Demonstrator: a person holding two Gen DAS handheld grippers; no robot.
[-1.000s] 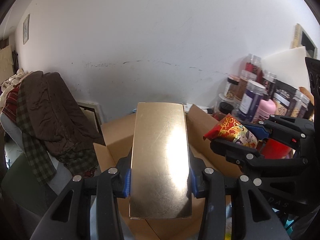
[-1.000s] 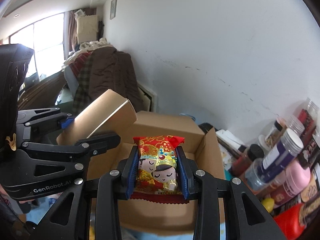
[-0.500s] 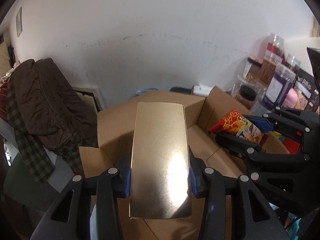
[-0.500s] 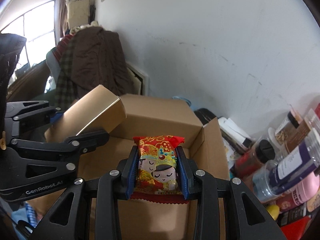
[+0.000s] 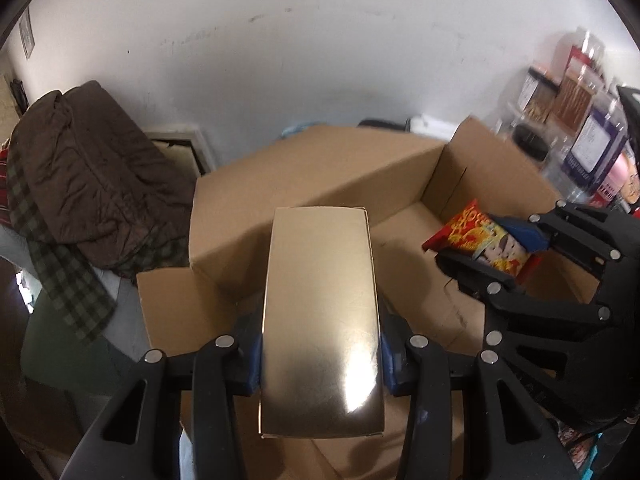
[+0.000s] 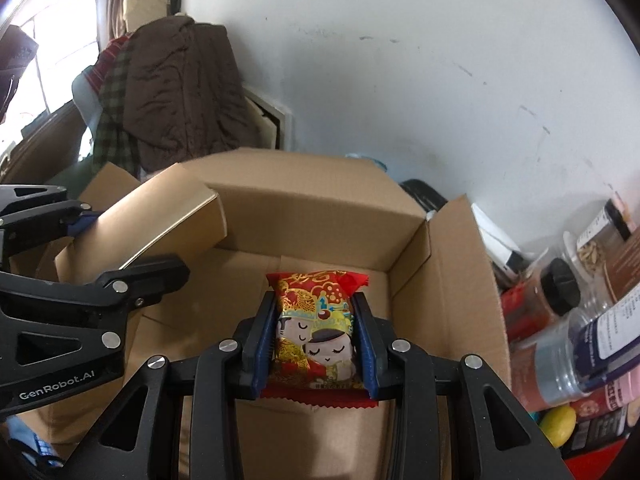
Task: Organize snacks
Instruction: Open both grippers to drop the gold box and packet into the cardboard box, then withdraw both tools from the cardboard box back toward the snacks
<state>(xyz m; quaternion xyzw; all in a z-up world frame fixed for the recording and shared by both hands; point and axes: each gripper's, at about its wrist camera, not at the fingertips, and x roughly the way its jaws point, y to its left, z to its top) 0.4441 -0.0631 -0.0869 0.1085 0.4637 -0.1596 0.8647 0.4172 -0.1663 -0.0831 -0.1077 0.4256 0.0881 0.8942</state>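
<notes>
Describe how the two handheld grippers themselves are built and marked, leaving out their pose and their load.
Both the left gripper and the right gripper are matte black frames with triangular cut-outs, round silver rivets at the joints, and blue ribbed pads lining the fingers. The left one's side carries white "GenRobot.AI" lettering. No cables or sleeves show.

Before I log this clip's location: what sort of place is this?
Probably a cluttered room at home: brown coat and plaid garment heaped by a white wall, spice jars crowded right, open cardboard box for snacks.
</notes>
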